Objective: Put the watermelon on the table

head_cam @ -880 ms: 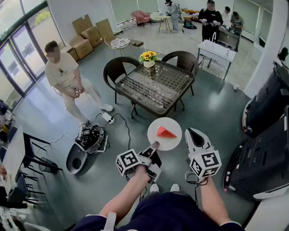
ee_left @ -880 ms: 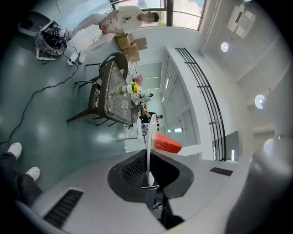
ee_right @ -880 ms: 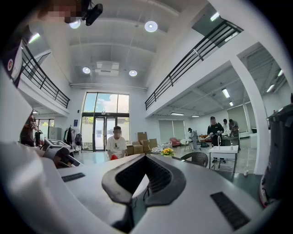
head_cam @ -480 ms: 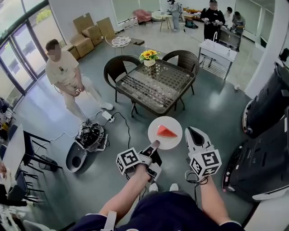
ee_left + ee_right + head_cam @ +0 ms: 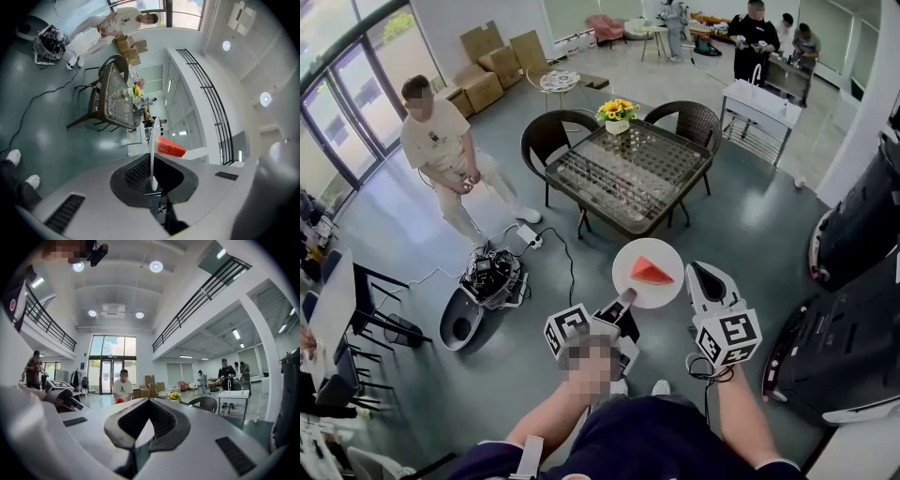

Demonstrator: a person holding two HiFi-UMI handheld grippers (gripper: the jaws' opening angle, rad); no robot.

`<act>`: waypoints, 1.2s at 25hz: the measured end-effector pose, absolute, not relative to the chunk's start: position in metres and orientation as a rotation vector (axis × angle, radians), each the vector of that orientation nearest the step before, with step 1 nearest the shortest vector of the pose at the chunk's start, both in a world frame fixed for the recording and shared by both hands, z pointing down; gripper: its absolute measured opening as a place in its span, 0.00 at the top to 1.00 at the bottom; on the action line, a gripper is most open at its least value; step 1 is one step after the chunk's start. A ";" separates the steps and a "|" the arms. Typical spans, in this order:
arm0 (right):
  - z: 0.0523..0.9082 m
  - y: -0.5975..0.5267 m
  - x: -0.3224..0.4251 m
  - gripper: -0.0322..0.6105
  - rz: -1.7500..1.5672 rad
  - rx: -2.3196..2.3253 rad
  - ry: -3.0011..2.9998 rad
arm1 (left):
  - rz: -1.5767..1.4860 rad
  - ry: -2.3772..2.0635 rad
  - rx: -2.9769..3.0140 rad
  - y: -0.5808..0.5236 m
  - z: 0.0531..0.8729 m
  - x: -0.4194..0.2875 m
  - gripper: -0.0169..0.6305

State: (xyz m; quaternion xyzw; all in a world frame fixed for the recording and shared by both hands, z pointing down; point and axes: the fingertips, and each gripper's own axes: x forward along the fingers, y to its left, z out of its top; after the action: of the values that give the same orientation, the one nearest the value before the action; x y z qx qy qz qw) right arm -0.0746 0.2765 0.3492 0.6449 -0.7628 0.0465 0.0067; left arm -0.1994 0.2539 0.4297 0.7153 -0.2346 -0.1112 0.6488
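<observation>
A red watermelon slice [image 5: 649,272] lies on a white round plate [image 5: 628,255]. My left gripper [image 5: 623,298] is shut on the plate's near rim and holds it level above the floor, short of the glass-topped table [image 5: 609,187]. In the left gripper view the plate [image 5: 152,145] shows edge-on between the jaws of the left gripper [image 5: 152,180], with the watermelon [image 5: 171,147] on one side and the table [image 5: 117,105] beyond. To the plate's right my right gripper [image 5: 701,274] is shut and holds nothing; the right gripper [image 5: 149,401] faces the room.
A vase of sunflowers [image 5: 617,112] stands at the table's far edge. Two wicker chairs [image 5: 553,141] flank it. A person in beige [image 5: 441,150] stands left, by floor equipment with cables [image 5: 487,281]. Dark machines [image 5: 853,281] line the right.
The plate with the watermelon has edged slightly forward toward the table in my left gripper. The right gripper keeps its place beside it.
</observation>
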 end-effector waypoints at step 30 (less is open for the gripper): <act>0.361 0.200 0.018 0.95 0.116 1.932 -2.484 | -0.325 -0.592 1.589 0.190 0.448 -0.121 0.95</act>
State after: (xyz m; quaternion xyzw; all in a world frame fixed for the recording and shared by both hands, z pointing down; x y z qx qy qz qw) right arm 0.0179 0.1996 0.3609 0.6135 -0.7888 0.0370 -0.0034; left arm -0.1211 0.1902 0.4483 0.6994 -0.2608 -0.1429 0.6500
